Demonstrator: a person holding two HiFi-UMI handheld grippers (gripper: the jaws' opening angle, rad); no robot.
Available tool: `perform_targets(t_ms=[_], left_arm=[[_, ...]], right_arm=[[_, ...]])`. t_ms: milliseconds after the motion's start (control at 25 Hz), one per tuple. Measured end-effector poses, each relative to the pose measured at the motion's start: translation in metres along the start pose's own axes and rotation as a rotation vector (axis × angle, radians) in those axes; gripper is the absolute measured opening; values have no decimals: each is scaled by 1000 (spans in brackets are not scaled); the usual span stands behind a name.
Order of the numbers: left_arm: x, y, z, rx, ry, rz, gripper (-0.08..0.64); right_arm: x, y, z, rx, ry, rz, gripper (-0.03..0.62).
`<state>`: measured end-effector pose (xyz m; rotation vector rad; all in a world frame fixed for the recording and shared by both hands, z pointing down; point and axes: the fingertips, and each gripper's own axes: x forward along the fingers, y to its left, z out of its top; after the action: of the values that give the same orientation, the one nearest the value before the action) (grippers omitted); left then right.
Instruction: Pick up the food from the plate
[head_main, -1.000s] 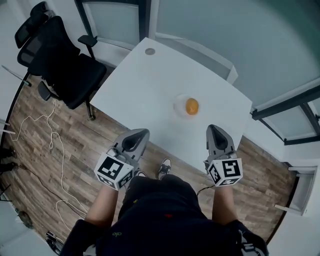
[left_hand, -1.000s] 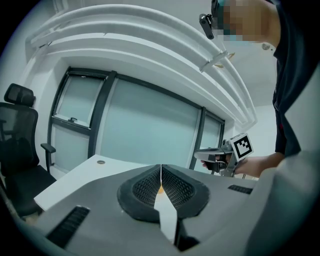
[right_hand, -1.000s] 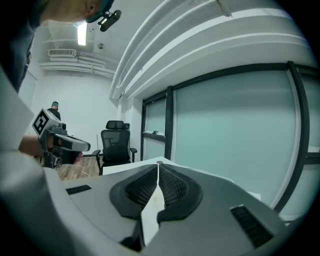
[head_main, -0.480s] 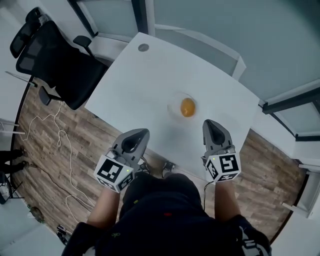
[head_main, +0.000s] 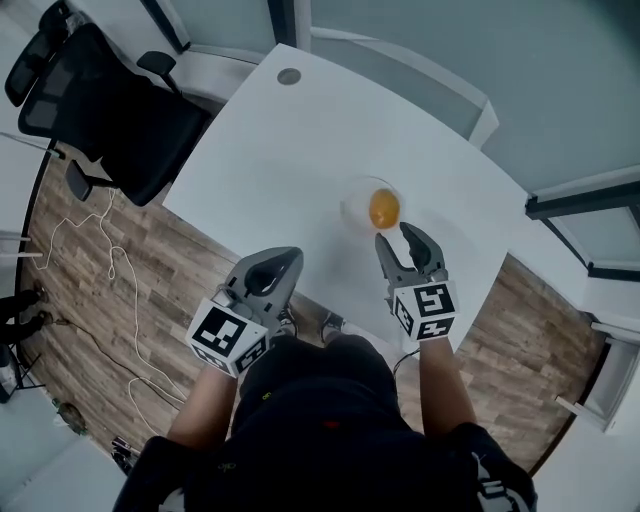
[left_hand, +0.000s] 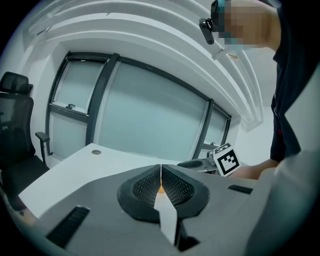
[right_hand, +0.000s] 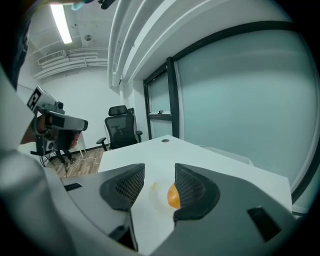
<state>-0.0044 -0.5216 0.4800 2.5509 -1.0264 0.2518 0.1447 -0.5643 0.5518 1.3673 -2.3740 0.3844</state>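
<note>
**Bench with plated food and two hand-held tools**

- White bench (head_main: 290, 165): rectangular, seen steeply from above. A small grey round grommet (head_main: 289, 76) is set near its far corner.
- Pale round plate (head_main: 351, 206): placed toward the right half of the bench, well apart from the grommet.
- Round orange piece of food (head_main: 384, 209): lying on the plate, touched by neither tool.
- Right tool (head_main: 397, 238): held over the bench, its tips pointed at the plate and just short of its near rim. Its jaws are parted and opening, with nothing pressed between them. In the right gripper view the food is framed in the gap, partly hidden behind the right-hand jaw.
- Left tool (head_main: 288, 256): held by the near edge of the bench, well apart from the plate. Its jaws are closed together on nothing, as seen in the left gripper view.
- Black mesh office chair (head_main: 110, 110): standing beside the far-left side of the bench.
- Brown wood-plank floor (head_main: 110, 320): crossed by a loose white cable (head_main: 117, 262).
</note>
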Motion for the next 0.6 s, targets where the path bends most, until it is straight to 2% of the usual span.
perform_targets(t_ms=[120, 360, 480, 600], left_arm=[[-4, 10, -6, -18, 19, 17, 23], [-12, 27, -23, -49, 54, 47, 23], [-16, 38, -30, -69, 71, 70, 23], [-20, 49, -37, -84, 83, 93, 23]], right_arm=[[26, -2, -13, -17, 33, -44, 216], [71, -37, -54, 4, 116, -185, 308], [90, -52, -73, 19, 162, -221, 351], [107, -59, -85, 44, 182, -228, 365]])
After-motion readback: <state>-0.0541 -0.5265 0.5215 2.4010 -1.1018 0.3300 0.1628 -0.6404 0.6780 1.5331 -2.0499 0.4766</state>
